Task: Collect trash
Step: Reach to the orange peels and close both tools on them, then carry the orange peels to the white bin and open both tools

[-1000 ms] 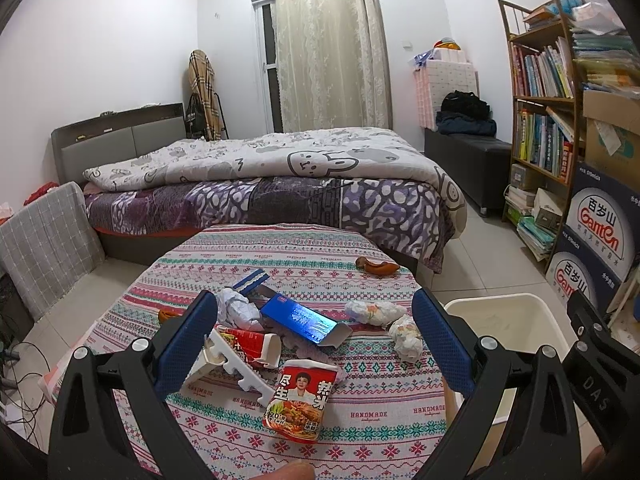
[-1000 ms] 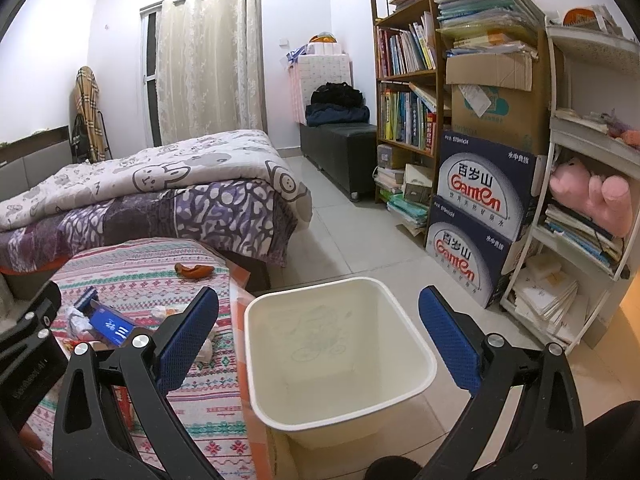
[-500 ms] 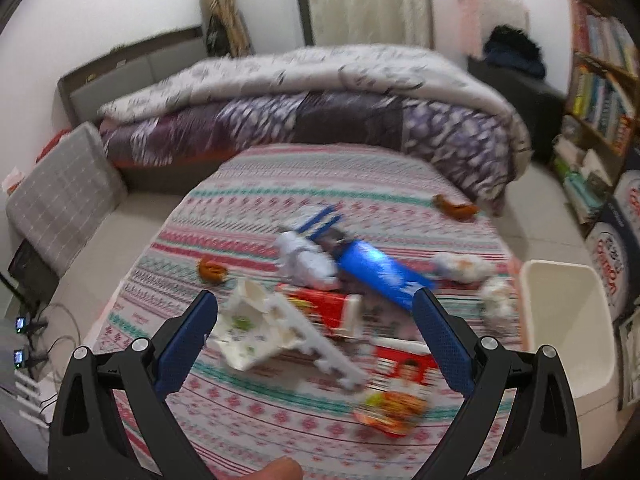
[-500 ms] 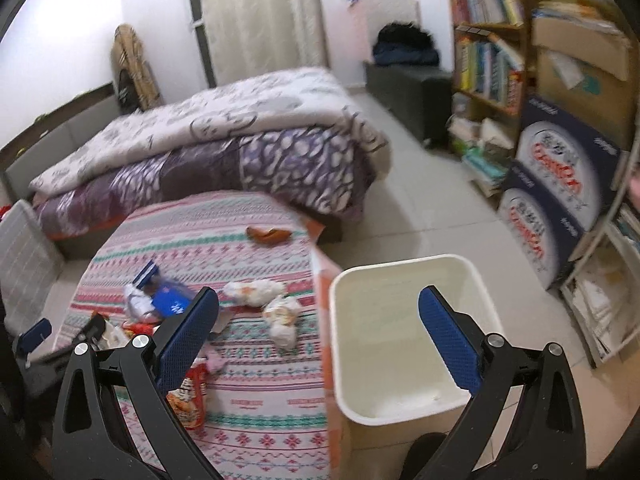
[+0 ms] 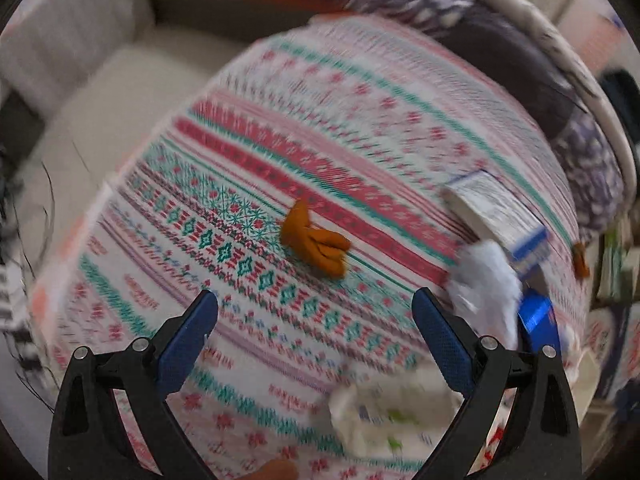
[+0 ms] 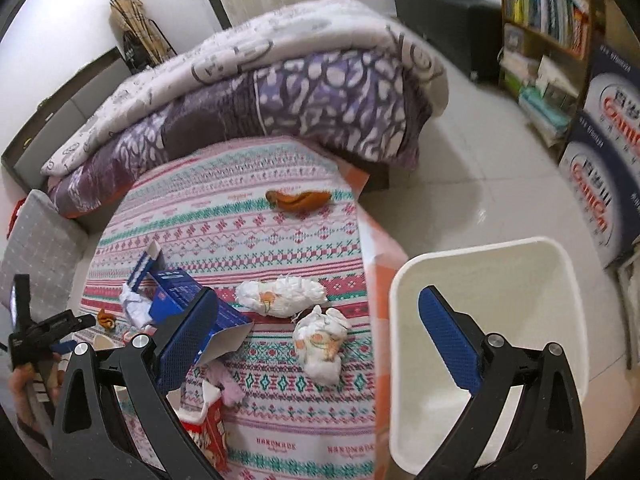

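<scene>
Trash lies scattered on a round table with a patterned cloth [image 6: 248, 236]. In the blurred left wrist view my left gripper [image 5: 316, 320] hangs open above the cloth, just short of an orange peel [image 5: 316, 240]. To its right lie crumpled tissue [image 5: 486, 284], a white and blue carton [image 5: 496, 212] and a white wrapper [image 5: 384, 412]. My right gripper [image 6: 320, 328] stands open over the table's right edge, above two crumpled paper wads [image 6: 280, 292] [image 6: 322, 340]. A blue box [image 6: 180, 292] sits behind its left finger. The white bin [image 6: 492, 344] stands empty on the floor beside the table.
A second orange peel [image 6: 298, 200] lies at the table's far side. A red snack carton [image 6: 208, 428] sits near the front edge. The bed [image 6: 256, 80] is behind the table. A bookshelf [image 6: 548, 20] and stacked water boxes [image 6: 604, 184] line the right wall.
The left gripper has swung left and tilted down over the table, now facing the orange peel. The right gripper has tilted down and closer over the table edge and bin.
</scene>
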Demonstrator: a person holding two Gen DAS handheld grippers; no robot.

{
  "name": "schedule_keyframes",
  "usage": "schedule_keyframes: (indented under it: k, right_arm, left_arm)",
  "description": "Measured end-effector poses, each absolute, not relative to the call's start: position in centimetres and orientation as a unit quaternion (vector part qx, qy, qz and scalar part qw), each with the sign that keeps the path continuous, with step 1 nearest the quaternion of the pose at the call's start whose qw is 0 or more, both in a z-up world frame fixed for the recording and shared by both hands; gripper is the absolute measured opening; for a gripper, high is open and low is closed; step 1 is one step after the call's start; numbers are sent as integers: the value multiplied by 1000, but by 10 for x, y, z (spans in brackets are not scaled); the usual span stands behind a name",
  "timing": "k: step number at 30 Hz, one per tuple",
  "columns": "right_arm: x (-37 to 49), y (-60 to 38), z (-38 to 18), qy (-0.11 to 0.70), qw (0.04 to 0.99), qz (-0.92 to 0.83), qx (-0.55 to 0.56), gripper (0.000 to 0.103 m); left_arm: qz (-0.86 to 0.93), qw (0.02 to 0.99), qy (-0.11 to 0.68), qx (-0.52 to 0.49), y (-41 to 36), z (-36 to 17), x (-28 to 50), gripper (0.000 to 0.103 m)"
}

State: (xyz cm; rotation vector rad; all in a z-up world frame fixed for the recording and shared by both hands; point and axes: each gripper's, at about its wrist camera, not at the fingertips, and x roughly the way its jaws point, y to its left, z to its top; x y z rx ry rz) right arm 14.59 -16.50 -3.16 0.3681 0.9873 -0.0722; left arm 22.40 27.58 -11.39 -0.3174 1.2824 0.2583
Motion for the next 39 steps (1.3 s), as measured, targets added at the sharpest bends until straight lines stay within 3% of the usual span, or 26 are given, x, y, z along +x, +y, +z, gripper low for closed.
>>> schedule_keyframes:
  k: [8,14,18,25,31,33,35,39]
  right_arm:
    - [201,-158,-50,488,857,-20,160,96]
    - [248,-152,-66,504,858,6,98,96]
    - [270,-142,-72,498,866,27,40,96]
    - [303,-128,-82,490,868,80,-12,89]
    - [324,-118,-100,514,850,109,-38,76]
    - [326,-116,-108,526,842,115,-36,62]
    - [326,-118,-115,536,835,121,-24,38]
    - [322,-126,-112,523,844,120,15,28]
  left_arm:
    - [123,754,615,-195,288,-143,248,77]
    - [150,754,621,-148,269,-141,250,42]
    - [148,760,615,-153,263,-128,251,35]
    - [132,783,588,-153,246,-85,250,34]
    - [122,791,581,-151,241,-66,248,34]
    - [124,792,579,-150,242,-62,247,34]
    - [125,793,577,-150,244,-59,246,34]
    - [130,797,570,-151,257,-60,238,34]
